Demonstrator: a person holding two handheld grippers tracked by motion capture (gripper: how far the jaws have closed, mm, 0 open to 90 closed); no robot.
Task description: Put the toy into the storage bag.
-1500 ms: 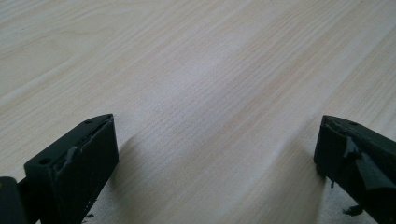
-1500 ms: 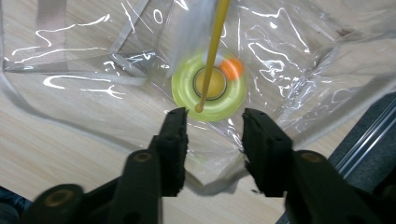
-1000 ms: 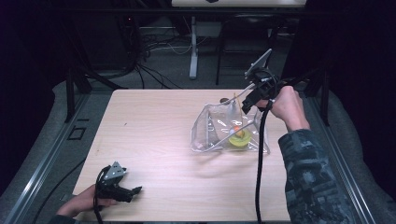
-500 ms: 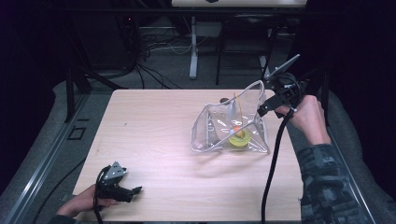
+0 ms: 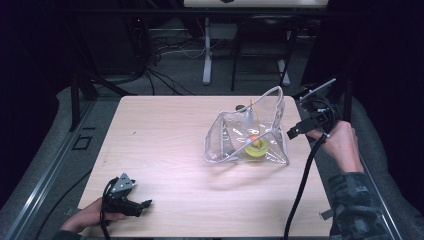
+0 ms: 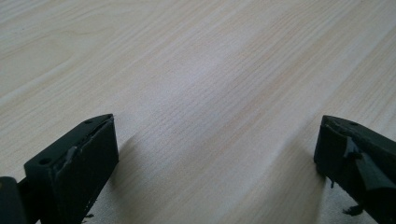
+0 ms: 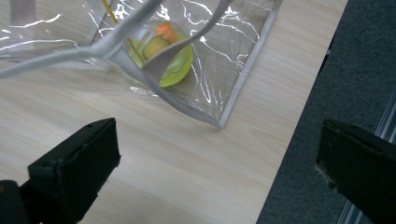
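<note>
A clear plastic bag [image 5: 235,135] with grey edging stands on the wooden table [image 5: 165,140], right of the middle. Inside lies a yellow-green piece [image 5: 256,150] with something orange on it. My right gripper [image 5: 294,132] hovers just right of the bag, over the table's right edge. Its jaws have just been opening and stand wide with nothing between them. In the right gripper view the bag [image 7: 224,70] and the green piece [image 7: 176,60] lie beyond the right gripper [image 7: 217,158]. My left gripper [image 5: 144,205] rests at the front left, open over the bare wood [image 6: 210,93].
A small dark object [image 5: 240,107] lies on the table behind the bag. Grey floor [image 7: 355,70] drops off past the table's right edge. A black cable [image 5: 300,190] trails from the right gripper across the front right. Stands and cables fill the dark background.
The right hand has moved right and down, from the bag's raised top edge to beside the bag. The bag's top has sagged slightly. The left hand has stayed put.
</note>
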